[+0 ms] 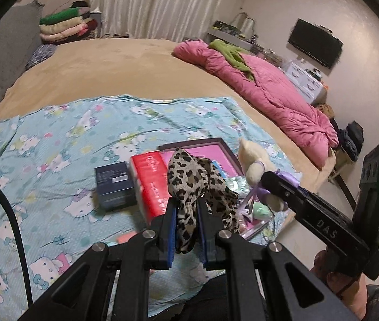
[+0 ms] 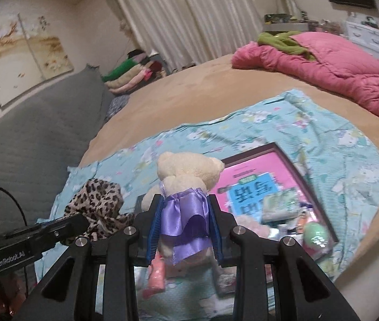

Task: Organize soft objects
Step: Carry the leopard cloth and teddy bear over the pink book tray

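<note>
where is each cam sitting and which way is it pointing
Left wrist: on the left hand-held gripper, facing across the bed; it pinches the leopard-print fabric scarf; the right hand-held gripper shows.
Right wrist: on that gripper, facing the curtains; it clamps the cream plush bear in a purple satin skirt.
Shared: scarf, bear, pink framed box.

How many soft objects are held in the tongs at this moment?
2. The leopard-print cloth is clamped in the left tongs; the cream teddy bear in the purple skirt is clamped in the right tongs.
</note>
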{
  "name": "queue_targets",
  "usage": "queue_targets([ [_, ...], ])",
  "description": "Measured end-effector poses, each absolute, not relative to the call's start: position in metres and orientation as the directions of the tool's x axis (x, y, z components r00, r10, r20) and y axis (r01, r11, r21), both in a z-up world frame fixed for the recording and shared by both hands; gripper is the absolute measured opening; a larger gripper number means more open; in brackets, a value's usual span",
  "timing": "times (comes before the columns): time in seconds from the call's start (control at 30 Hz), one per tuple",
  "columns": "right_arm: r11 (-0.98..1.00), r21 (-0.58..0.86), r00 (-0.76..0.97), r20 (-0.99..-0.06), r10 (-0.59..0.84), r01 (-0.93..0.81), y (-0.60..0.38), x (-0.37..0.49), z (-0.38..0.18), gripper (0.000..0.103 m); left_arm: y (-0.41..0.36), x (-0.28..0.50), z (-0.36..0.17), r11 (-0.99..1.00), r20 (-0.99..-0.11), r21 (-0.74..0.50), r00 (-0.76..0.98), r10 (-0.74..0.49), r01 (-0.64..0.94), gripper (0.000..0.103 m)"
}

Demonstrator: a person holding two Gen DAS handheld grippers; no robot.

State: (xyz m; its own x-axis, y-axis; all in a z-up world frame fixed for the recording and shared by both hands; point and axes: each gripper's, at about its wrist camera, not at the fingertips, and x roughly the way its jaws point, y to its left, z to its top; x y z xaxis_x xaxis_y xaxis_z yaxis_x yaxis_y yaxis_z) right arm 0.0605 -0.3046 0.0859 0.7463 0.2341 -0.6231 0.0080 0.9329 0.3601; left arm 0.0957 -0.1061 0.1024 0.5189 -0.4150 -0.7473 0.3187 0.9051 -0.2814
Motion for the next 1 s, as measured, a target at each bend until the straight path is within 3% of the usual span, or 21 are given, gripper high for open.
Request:
queue_targets([
  [0.33,0.919,0.383,0.768,-0.614,0.181,0.090,-0.358,0.056,0.082,0.033,-0.156,0.105,0.095,0.890,-0.768,-0.259,0.478,-0.426,0.377,0.014],
  [1.0,0.907,0.364,0.727,-0.679,0.103,0.212,-0.412,0.069,0.035,0.033,-0.233,0.172,0.021,0.879,-0.832,-0.275,0.362,-0.420,0.389,0.014],
])
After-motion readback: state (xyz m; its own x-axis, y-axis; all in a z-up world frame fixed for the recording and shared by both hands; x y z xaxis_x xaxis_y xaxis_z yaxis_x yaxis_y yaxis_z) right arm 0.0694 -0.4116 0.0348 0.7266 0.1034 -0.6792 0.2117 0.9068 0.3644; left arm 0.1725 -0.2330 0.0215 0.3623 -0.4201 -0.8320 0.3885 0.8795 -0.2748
